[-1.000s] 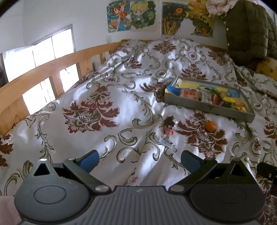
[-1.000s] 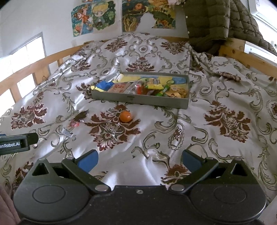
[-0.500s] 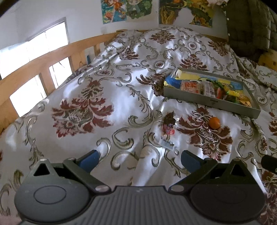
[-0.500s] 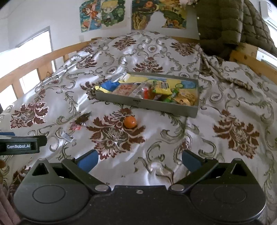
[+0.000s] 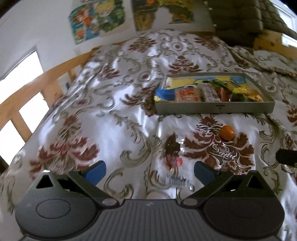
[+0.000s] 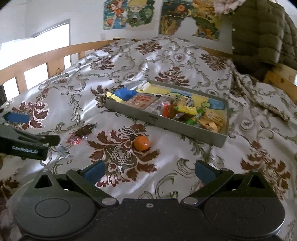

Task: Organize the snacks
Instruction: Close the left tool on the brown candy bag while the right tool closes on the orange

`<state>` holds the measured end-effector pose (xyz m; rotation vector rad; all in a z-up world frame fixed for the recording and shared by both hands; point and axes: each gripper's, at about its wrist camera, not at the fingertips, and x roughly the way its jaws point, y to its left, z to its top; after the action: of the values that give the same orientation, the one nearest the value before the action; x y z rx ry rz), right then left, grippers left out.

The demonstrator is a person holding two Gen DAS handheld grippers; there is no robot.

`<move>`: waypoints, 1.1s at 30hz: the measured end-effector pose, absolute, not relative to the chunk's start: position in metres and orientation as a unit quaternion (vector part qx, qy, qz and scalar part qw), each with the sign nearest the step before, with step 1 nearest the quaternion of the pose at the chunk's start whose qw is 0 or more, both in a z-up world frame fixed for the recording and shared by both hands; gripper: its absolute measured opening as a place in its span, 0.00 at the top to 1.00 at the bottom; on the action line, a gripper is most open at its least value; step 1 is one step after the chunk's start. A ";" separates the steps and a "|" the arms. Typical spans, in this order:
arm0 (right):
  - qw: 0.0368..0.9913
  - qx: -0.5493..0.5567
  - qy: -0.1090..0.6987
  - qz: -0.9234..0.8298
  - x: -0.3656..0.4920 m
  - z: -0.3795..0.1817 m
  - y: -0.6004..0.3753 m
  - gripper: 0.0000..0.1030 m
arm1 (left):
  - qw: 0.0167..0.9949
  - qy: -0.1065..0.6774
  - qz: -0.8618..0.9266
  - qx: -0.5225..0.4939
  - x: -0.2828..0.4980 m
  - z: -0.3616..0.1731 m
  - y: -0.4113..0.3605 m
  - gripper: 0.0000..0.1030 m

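Note:
A grey tray [image 5: 215, 109] [image 6: 167, 124] filled with several wrapped snacks lies on the patterned bedspread. In front of it lie an orange ball-shaped snack [image 5: 226, 132] [image 6: 141, 143], a red wrapped candy [image 5: 174, 161] [image 6: 75, 141] and a clear wrapped sweet [image 5: 178, 181] [image 6: 62, 152]. My left gripper [image 5: 149, 172] is open and empty, just above the clear sweet and red candy. My right gripper [image 6: 149, 171] is open and empty, a little short of the orange snack. The left gripper's finger also shows in the right wrist view [image 6: 27, 146].
The bedspread [image 5: 115, 111] covers the whole bed. A wooden bed rail [image 5: 37, 87] runs along the left and a dark green padded jacket [image 6: 259, 37] hangs at the back right. Posters [image 6: 130, 14] hang on the wall behind.
Both grippers have moved forward toward the loose snacks. The left one has swung right so the red candy and clear sweet now lie between its fingers. Both stayed open.

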<state>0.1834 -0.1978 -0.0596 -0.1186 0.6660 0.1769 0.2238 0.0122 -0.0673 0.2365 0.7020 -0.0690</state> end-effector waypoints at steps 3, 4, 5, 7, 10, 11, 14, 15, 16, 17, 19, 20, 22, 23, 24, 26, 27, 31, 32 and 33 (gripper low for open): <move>0.940 -0.070 0.319 0.100 0.194 -0.069 -0.195 0.01 | 0.932 0.335 -0.055 0.123 0.234 -0.075 0.008 0.00; 0.940 -0.073 0.318 0.102 0.198 -0.072 -0.195 0.01 | 0.932 0.334 -0.063 0.125 0.237 -0.078 0.007 0.00; 0.939 -0.075 0.318 0.105 0.202 -0.076 -0.194 0.01 | 0.931 0.335 -0.071 0.125 0.241 -0.082 0.006 0.00; 0.939 -0.079 0.316 0.109 0.210 -0.082 -0.195 0.01 | 0.930 0.338 -0.079 0.122 0.248 -0.088 0.004 0.00; 0.939 -0.075 0.316 0.113 0.221 -0.090 -0.198 0.01 | 0.928 0.337 -0.106 0.123 0.255 -0.094 0.000 0.00; 0.938 -0.072 0.319 0.115 0.225 -0.093 -0.199 0.01 | 0.926 0.335 -0.117 0.127 0.257 -0.096 -0.002 0.00; 0.938 -0.065 0.318 0.119 0.233 -0.096 -0.202 0.01 | 0.922 0.328 -0.140 0.148 0.260 -0.103 -0.009 0.00; 0.939 -0.063 0.317 0.119 0.236 -0.097 -0.204 0.01 | 0.920 0.329 -0.145 0.153 0.262 -0.105 -0.010 0.00; 0.939 -0.060 0.317 0.119 0.238 -0.097 -0.205 0.01 | 0.918 0.333 -0.148 0.155 0.264 -0.108 -0.011 0.00; 0.940 -0.057 0.316 0.118 0.241 -0.098 -0.206 0.01 | 0.917 0.338 -0.150 0.153 0.266 -0.111 -0.011 0.00; 0.941 -0.050 0.315 0.115 0.249 -0.100 -0.208 0.01 | 0.914 0.351 -0.149 0.140 0.274 -0.117 -0.010 0.00; 0.941 -0.045 0.317 0.114 0.253 -0.101 -0.209 0.01 | 0.912 0.359 -0.147 0.132 0.278 -0.119 -0.008 0.00; 0.939 -0.032 0.321 0.116 0.262 -0.105 -0.211 0.01 | 0.912 0.366 -0.146 0.115 0.284 -0.121 -0.005 0.01; 0.939 -0.025 0.322 0.117 0.266 -0.106 -0.212 0.01 | 0.912 0.367 -0.147 0.108 0.285 -0.121 -0.004 0.03; 0.938 -0.018 0.324 0.118 0.270 -0.108 -0.213 0.01 | 0.912 0.368 -0.149 0.104 0.286 -0.122 -0.003 0.07; 0.936 0.000 0.330 0.123 0.277 -0.110 -0.214 0.02 | 0.911 0.367 -0.156 0.104 0.286 -0.123 -0.003 0.12; 0.935 0.008 0.332 0.126 0.280 -0.112 -0.215 0.02 | 0.911 0.366 -0.158 0.107 0.286 -0.124 -0.004 0.14; 0.928 0.030 0.344 0.144 0.291 -0.118 -0.213 0.09 | 0.910 0.364 -0.168 0.107 0.284 -0.124 -0.006 0.20; 0.926 0.033 0.347 0.146 0.293 -0.120 -0.211 0.10 | 0.910 0.365 -0.171 0.103 0.285 -0.125 -0.005 0.20; 0.924 0.033 0.351 0.149 0.295 -0.123 -0.209 0.12 | 0.909 0.366 -0.171 0.100 0.286 -0.125 -0.005 0.20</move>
<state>0.2952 -0.2094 -0.1225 0.0684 0.7197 0.3056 0.2864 -0.0046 -0.1255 0.2059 0.7555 -0.3536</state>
